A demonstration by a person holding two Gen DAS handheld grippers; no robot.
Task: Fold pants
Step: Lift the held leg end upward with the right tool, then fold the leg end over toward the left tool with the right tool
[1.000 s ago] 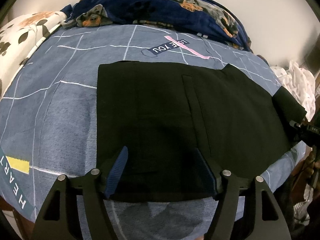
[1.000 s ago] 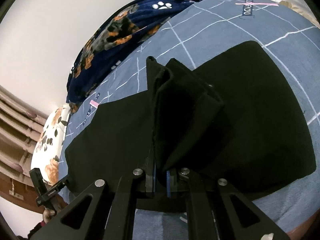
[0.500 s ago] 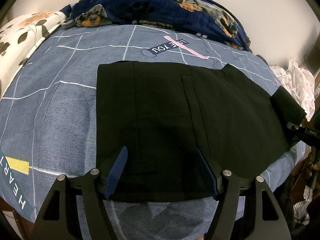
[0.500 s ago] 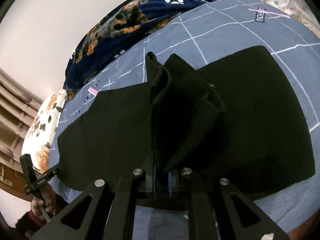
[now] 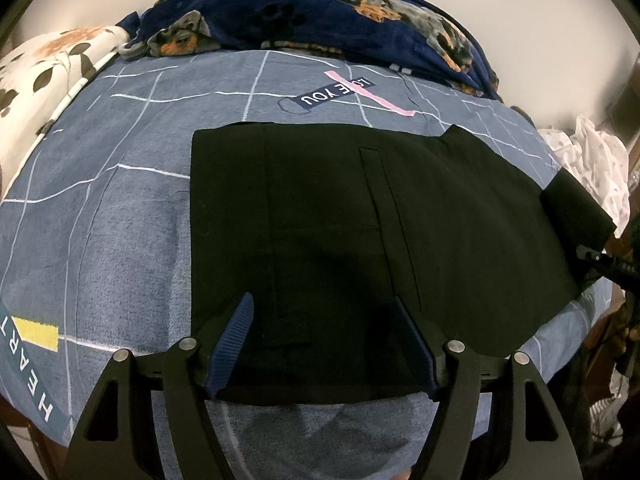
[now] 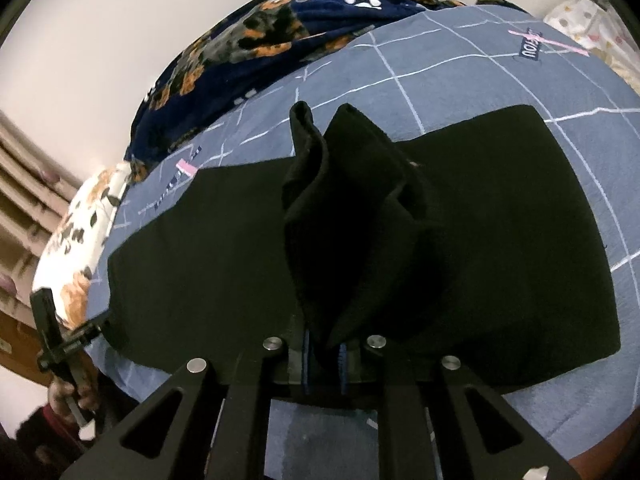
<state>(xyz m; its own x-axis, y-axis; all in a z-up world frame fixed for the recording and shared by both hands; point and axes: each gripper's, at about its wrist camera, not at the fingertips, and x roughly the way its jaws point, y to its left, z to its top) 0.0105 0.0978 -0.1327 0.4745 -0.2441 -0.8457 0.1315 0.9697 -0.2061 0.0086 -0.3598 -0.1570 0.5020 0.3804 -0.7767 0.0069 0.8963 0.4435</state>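
Note:
Black pants (image 5: 340, 216) lie flat on a blue grid-patterned bedspread (image 5: 112, 216). My left gripper (image 5: 326, 342) is open, its blue-padded fingers spread over the near edge of the pants, holding nothing. My right gripper (image 6: 324, 354) is shut on a bunched end of the pants (image 6: 352, 208), which stands up in folds above the flat part (image 6: 520, 240). That lifted end also shows at the right in the left wrist view (image 5: 576, 208), with the right gripper (image 5: 600, 264) beneath it. The left gripper shows at the left edge of the right wrist view (image 6: 60, 340).
A navy dog-print blanket (image 5: 320, 12) is heaped along the bed's far side by the wall. A floral pillow (image 5: 44, 72) lies at the left. White dotted fabric (image 5: 596, 164) sits past the bed's right end. The bed's near edge (image 5: 320, 440) is just below my left gripper.
The right gripper has carried the held pants end a little further over the flat part. The left gripper has barely moved.

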